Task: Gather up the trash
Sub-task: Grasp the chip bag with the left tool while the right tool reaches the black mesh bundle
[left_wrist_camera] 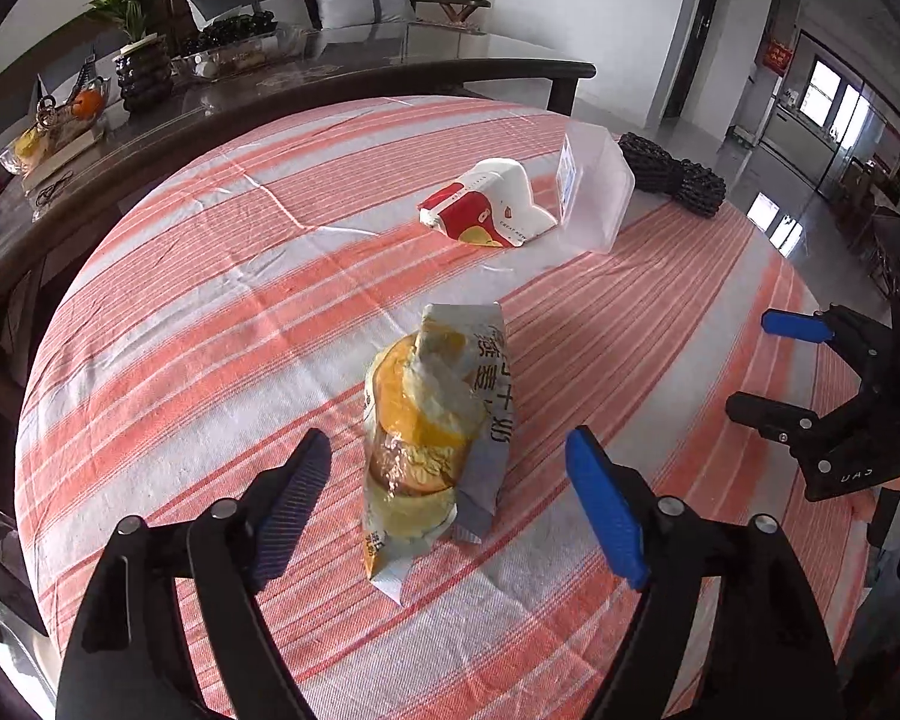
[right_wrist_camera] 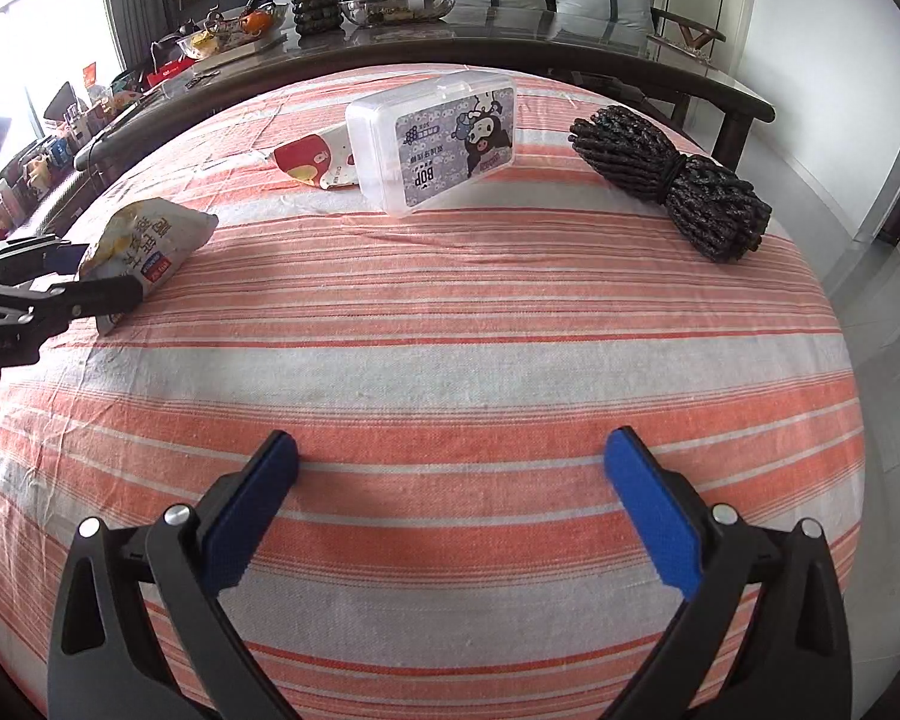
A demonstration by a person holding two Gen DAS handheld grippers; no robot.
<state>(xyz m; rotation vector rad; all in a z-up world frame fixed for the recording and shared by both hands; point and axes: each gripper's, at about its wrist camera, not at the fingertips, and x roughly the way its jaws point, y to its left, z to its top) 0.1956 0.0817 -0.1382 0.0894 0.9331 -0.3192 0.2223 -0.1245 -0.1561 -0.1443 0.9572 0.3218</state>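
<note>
A crumpled yellow and white snack wrapper (left_wrist_camera: 426,438) lies on the striped tablecloth, between the open fingers of my left gripper (left_wrist_camera: 450,450), which is around it but not closed on it. It also shows in the right wrist view (right_wrist_camera: 144,240), with the left gripper (right_wrist_camera: 72,276) at it. A red and white wrapper (left_wrist_camera: 489,207) lies farther back, touching a clear plastic box (left_wrist_camera: 594,186); both show in the right wrist view, the wrapper (right_wrist_camera: 315,162) left of the box (right_wrist_camera: 438,138). My right gripper (right_wrist_camera: 450,456) is open and empty over bare cloth, seen at the right edge of the left wrist view (left_wrist_camera: 756,360).
A coil of black rope (right_wrist_camera: 672,180) lies at the table's far right, also in the left wrist view (left_wrist_camera: 672,174). Behind the table stands a dark sideboard (right_wrist_camera: 510,30) with a potted plant, bowls and fruit. The tablecloth's (right_wrist_camera: 450,312) edges fall off to the floor at right.
</note>
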